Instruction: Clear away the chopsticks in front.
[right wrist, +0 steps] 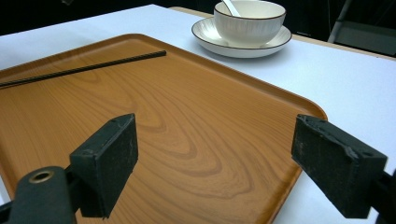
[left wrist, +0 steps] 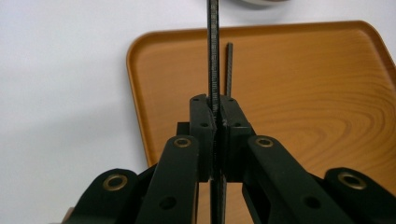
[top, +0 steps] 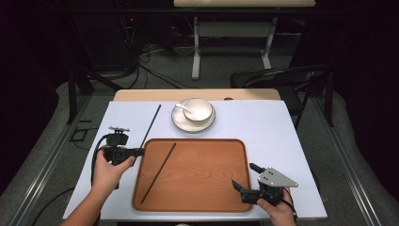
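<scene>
A thin black chopstick [top: 151, 123] slants over the white mat at the wooden tray's [top: 221, 188] left edge. My left gripper [top: 140, 151] is shut on its near part. In the left gripper view the jaws [left wrist: 215, 109] pinch that stick [left wrist: 213, 46], which runs straight ahead. A second black chopstick [top: 160, 170] lies diagonally inside the tray's left half, also seen in the left gripper view [left wrist: 229, 65] and the right gripper view [right wrist: 84, 69]. My right gripper [top: 243, 175] stands open over the tray's front right corner, with nothing between its pads [right wrist: 219, 158].
A white bowl [top: 196, 109] with a white spoon [top: 185, 108] sits on a saucer [top: 179, 123] just beyond the tray, and it shows in the right gripper view too [right wrist: 250, 21]. The white mat [top: 282, 141] covers the table. A dark chair [top: 282, 77] stands behind at right.
</scene>
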A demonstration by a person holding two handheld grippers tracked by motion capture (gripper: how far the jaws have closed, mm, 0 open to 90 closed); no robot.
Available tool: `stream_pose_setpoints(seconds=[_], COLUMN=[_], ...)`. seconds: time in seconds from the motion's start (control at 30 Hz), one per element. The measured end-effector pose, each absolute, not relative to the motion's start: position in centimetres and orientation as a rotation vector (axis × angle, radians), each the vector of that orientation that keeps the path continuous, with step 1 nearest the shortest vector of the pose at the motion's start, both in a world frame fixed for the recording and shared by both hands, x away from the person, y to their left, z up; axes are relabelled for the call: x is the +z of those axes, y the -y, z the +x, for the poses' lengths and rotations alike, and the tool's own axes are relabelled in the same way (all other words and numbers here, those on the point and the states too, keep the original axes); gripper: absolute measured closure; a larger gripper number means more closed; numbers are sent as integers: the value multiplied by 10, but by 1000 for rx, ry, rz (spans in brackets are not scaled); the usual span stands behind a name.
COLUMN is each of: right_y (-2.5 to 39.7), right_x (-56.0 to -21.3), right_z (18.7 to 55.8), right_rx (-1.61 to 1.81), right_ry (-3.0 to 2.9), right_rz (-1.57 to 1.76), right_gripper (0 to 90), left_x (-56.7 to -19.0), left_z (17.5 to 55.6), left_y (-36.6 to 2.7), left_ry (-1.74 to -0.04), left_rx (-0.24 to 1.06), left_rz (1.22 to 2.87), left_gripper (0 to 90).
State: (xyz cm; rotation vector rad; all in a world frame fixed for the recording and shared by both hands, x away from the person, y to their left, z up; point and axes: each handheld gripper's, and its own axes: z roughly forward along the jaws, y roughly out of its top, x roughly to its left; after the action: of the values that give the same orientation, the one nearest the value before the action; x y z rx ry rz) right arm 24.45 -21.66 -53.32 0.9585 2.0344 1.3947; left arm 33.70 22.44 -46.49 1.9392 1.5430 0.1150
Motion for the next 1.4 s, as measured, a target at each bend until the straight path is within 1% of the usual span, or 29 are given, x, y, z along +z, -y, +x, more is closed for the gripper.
stream_pose_setpoints(seconds=[0.1,0.33,0.7,0.83,1.4], right_y=[217,217,217,216,216], right_x=[-533,-533,-533,-533,-533], right_z=[245,244,244,244,244], right_rx=[1394,1392,1389,1388,1390], right_ry=[-2034,-2034,-2033,-2035,-2036], right_rz=[960,958,957,956,960], right_gripper=[143,143,143,143,143], left_x=[-471,-483,-512,-517,-528], left_z=[324,308,288,286,290], left_y=[-225,-227,-225,-225,-222], left_ry=[-1534,-1540,-1556,-1566,-1591], left_rx=[108,99,36,13,24], left_rz=[1950,1978,2029,2031,2080], left_gripper=[861,861,861,861,858])
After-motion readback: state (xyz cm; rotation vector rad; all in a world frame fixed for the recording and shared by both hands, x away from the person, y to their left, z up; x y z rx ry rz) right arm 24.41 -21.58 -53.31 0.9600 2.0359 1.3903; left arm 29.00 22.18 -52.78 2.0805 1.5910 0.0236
